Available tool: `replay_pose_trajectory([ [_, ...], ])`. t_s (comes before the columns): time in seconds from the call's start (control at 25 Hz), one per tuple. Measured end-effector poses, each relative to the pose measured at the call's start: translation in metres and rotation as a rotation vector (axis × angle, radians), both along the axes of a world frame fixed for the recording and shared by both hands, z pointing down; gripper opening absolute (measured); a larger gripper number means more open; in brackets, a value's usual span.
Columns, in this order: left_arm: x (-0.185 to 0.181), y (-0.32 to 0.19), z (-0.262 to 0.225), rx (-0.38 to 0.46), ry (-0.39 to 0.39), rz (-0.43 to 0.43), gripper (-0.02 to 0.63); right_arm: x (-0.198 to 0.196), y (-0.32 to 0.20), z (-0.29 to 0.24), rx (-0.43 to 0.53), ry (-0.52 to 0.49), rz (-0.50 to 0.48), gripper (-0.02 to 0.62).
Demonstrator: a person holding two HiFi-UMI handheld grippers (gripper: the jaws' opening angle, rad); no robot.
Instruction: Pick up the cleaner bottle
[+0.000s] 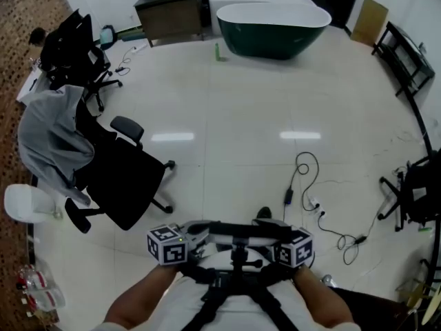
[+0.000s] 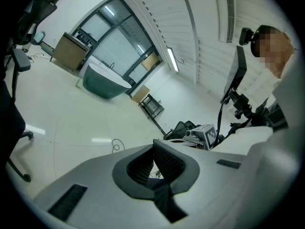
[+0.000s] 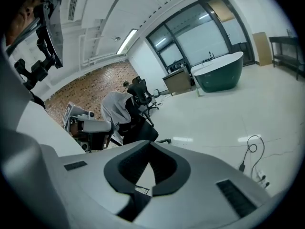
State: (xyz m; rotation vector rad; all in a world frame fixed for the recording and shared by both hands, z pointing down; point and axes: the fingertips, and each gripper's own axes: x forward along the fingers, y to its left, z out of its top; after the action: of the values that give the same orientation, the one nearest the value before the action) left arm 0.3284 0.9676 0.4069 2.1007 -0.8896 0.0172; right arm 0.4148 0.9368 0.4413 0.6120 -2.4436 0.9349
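Observation:
The cleaner bottle is a small green bottle that stands on the pale floor far ahead, just left of the dark green bathtub. It also shows tiny beside the tub in the left gripper view and in the right gripper view. Both grippers are held close to the person's chest, far from the bottle, with their tips turned toward each other. The left gripper is shut with nothing in it. The right gripper is shut and holds nothing either.
A black office chair draped with a grey jacket stands at the left, with more chairs behind it. Cables and a power strip lie on the floor at the right. A wooden cabinet stands left of the tub, and a black rack at the far right.

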Motion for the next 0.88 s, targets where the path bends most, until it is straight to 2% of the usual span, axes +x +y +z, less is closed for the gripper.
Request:
replay_pose_trajectory([
  [0.2, -0.002, 0.000, 0.001, 0.005, 0.006, -0.008, 0.000, 0.006, -0.004, 0.012, -0.020, 0.041, 0.025, 0.008],
  [0.36, -0.016, -0.003, -0.012, 0.049, 0.033, -0.072, 0.000, 0.017, -0.014, 0.006, 0.015, 0.069, 0.083, 0.008],
  [0.44, -0.022, -0.004, -0.026, 0.085, 0.107, -0.103, 0.000, 0.023, -0.020, -0.003, 0.029, 0.036, 0.122, 0.008],
  [0.56, -0.021, -0.002, -0.050, 0.138, 0.251, -0.101, 0.000, 0.024, -0.026, -0.023, 0.051, -0.055, 0.149, 0.008],
  [0.72, -0.018, 0.007, -0.057, 0.178, 0.293, -0.066, 0.000, 0.014, -0.015, -0.037, 0.095, -0.116, 0.104, 0.008],
  [0.88, -0.013, 0.019, -0.063, 0.164, 0.395, -0.047, 0.000, 0.008, 0.002, -0.038, 0.046, -0.171, 0.063, 0.008],
])
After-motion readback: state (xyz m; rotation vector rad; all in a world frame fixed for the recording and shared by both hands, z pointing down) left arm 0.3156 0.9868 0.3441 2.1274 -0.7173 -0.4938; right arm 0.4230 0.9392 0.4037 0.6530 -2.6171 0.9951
